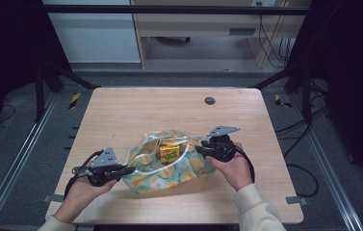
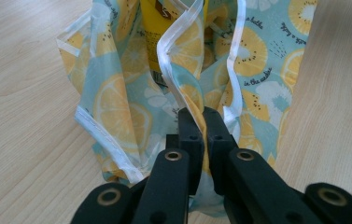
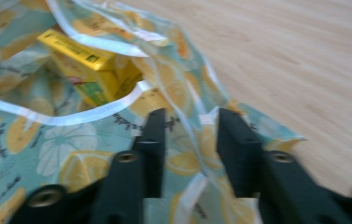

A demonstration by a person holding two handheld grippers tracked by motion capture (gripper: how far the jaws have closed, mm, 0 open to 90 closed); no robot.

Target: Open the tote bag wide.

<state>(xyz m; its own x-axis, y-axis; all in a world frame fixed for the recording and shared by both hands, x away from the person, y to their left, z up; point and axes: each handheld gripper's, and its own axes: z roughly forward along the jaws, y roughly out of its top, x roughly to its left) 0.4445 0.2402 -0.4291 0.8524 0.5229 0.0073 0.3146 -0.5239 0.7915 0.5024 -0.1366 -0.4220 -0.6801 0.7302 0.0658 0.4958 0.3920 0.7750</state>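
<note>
A light blue bag (image 1: 169,166) printed with lemon slices lies on the wooden table (image 1: 121,110), its mouth open toward the far side. A yellow carton (image 1: 168,153) stands inside it, also seen as the carton (image 3: 87,65) in the right gripper view. My left gripper (image 1: 130,170) is at the bag's left side, and in its own view the left gripper (image 2: 198,116) is shut on a fold of the bag (image 2: 117,102) beside a white trimmed edge. My right gripper (image 1: 199,149) is at the bag's right side; the right gripper (image 3: 190,123) stands open over the bag's fabric (image 3: 61,144).
A round grey grommet (image 1: 210,100) is set in the table near its far edge. Bare wood surrounds the bag. Metal frame rails run along both sides of the table, with cables on the floor at the right.
</note>
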